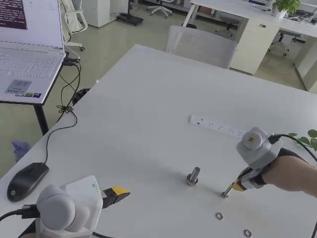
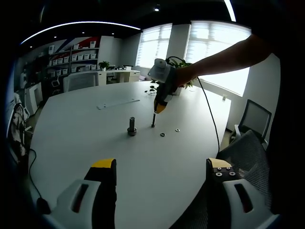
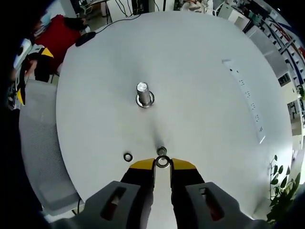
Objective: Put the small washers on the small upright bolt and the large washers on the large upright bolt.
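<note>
Threading a small washer (image 3: 162, 161) onto the small upright bolt (image 3: 161, 151) looks like the step in hand. The right gripper (image 3: 162, 164) has its jaws drawn almost together on the ring's edge and holds it just beside the bolt's top. From the head view the same gripper (image 1: 233, 188) leans in from the right, with its tips at the bolt (image 1: 225, 193).

The large upright bolt (image 1: 193, 176) stands to the left and slightly farther off. There is a ring at its foot, but I cannot tell whether that is a washer or the bolt's own head. Two loose washers (image 1: 219, 216) (image 1: 247, 233) lie flat on the white table (image 1: 148, 109), on the near side of the small bolt.

The left gripper (image 2: 160, 164) is held well back at the near left, jaws wide apart with nothing between them.

The next move probably calls for centring the ring's hole over the bolt tip and levelling it. The jaws can then part so that it drops down the shank.
</note>
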